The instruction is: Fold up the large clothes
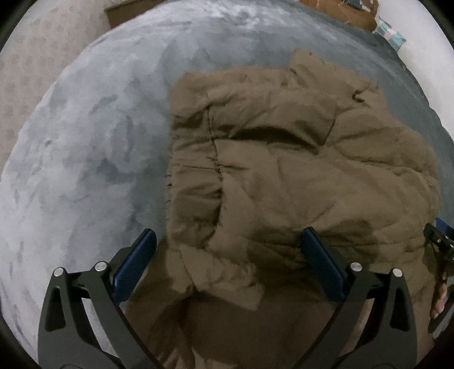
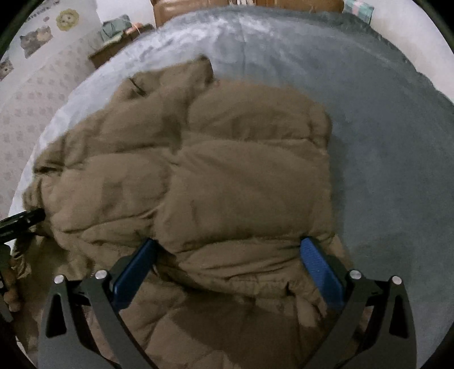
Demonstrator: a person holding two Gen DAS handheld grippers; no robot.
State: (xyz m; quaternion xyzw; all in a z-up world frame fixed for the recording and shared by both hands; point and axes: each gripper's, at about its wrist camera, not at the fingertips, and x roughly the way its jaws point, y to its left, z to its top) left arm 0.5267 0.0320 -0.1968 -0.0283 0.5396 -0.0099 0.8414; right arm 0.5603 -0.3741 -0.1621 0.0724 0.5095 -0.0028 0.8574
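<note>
A large brown puffy jacket (image 1: 283, 170) lies partly folded on a grey-blue blanket (image 1: 85, 156). In the left wrist view my left gripper (image 1: 228, 241) hovers open over the jacket's near left edge, its blue pads wide apart with nothing between them. The right gripper's black frame (image 1: 438, 244) shows at the right edge of that view. In the right wrist view the jacket (image 2: 227, 176) fills the middle, and my right gripper (image 2: 228, 249) stands open above its near hem. The left gripper's tip (image 2: 25, 218) pokes in at the left edge.
The grey-blue blanket (image 2: 383, 142) covers a bed with free room to the right of the jacket. A patterned pale sheet (image 2: 34, 113) runs along the left. Wooden furniture (image 2: 176, 11) and small items (image 2: 116, 28) stand beyond the far edge.
</note>
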